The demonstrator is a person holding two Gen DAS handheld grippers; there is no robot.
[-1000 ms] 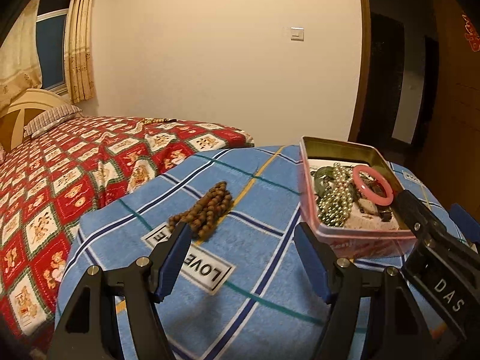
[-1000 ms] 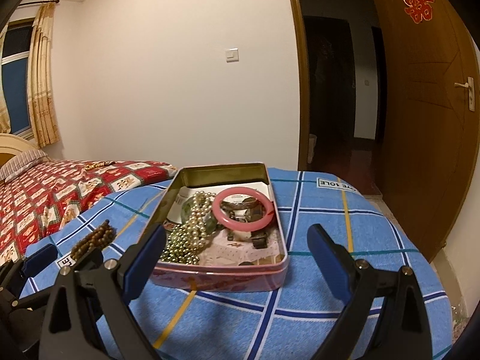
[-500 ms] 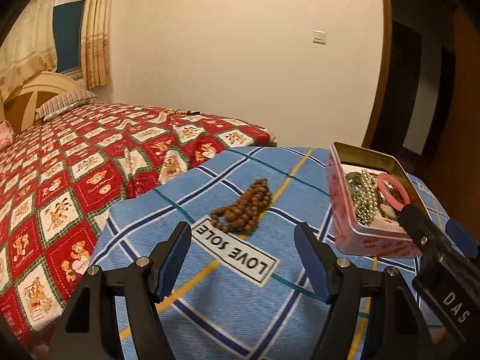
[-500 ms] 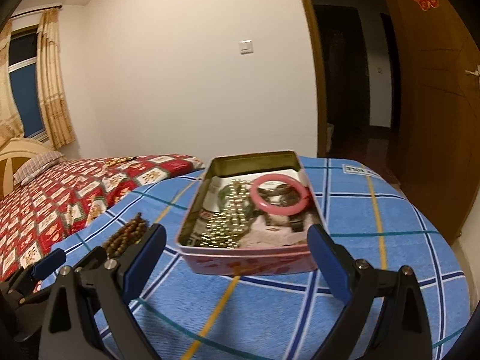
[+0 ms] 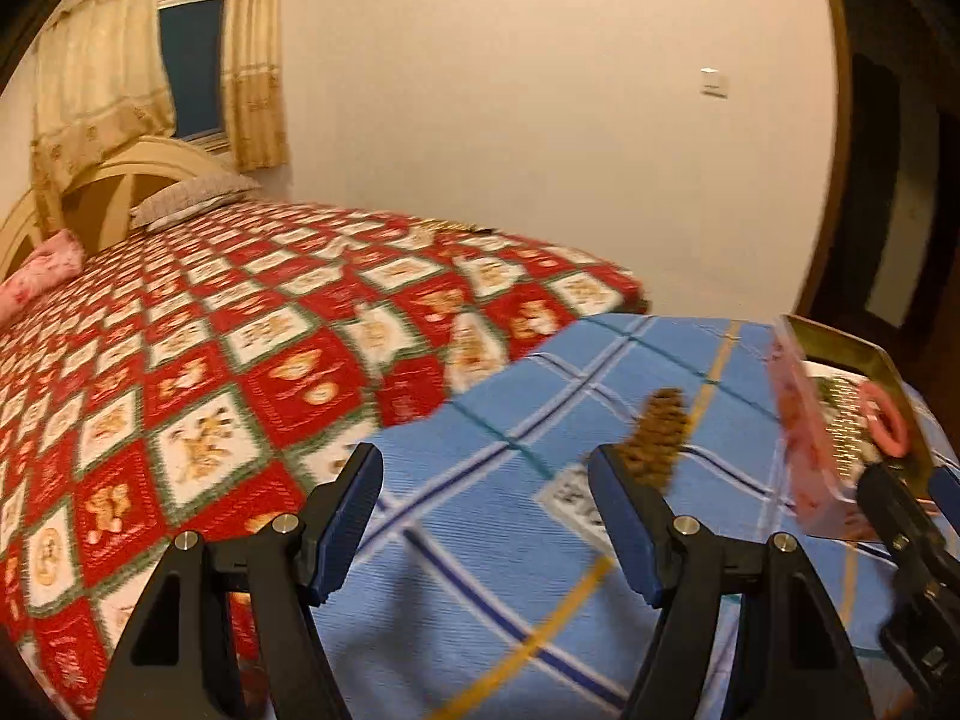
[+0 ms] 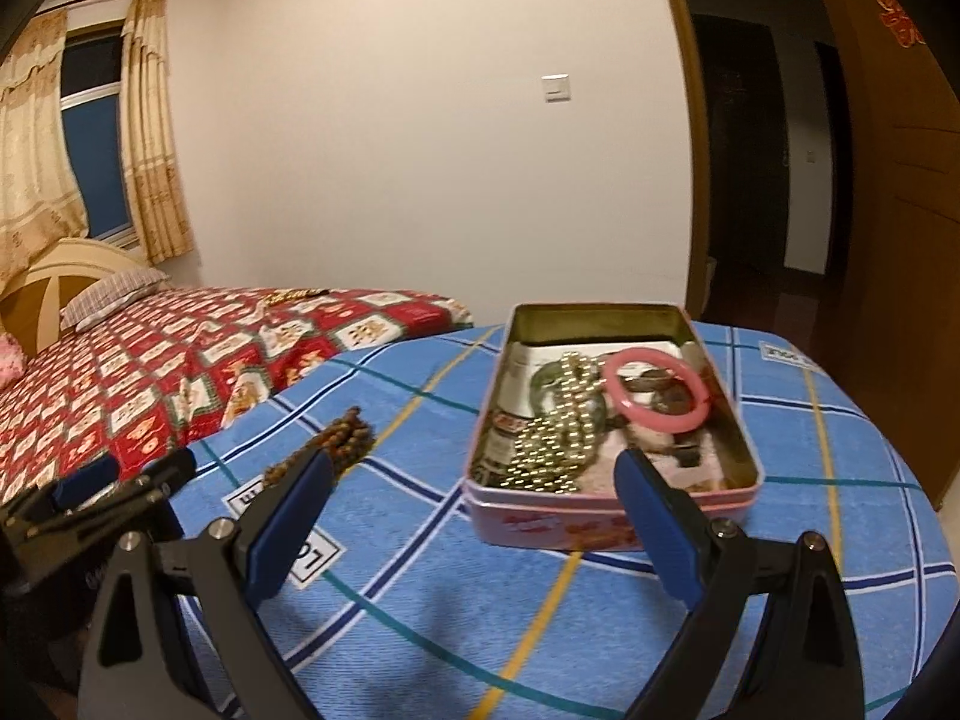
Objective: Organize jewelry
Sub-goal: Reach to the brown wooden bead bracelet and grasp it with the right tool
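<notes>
A pink tin (image 6: 606, 516) stands open on the blue checked cloth (image 6: 420, 600). It holds a pink bangle (image 6: 657, 390), a pale bead necklace (image 6: 552, 450) and other small pieces. A string of brown beads (image 6: 345, 438) lies on the cloth left of the tin. My right gripper (image 6: 474, 468) is open and empty, short of the tin's near left corner. My left gripper (image 5: 483, 468) is open and empty too, with the brown beads (image 5: 657, 426) just beyond its right finger and the tin (image 5: 804, 450) further right. This view is blurred.
A bed with a red patterned quilt (image 5: 240, 360) adjoins the cloth on the left, with pillows and a headboard (image 5: 120, 192) beyond. The cloth's rounded edge falls away at the right (image 6: 924, 510). A dark doorway (image 6: 750, 180) and wooden door lie behind.
Both grippers have swung to the left. In the left view the brown beads slid from between the fingers to behind the right one; the tin shifted rightward in both views. Both stay open.
</notes>
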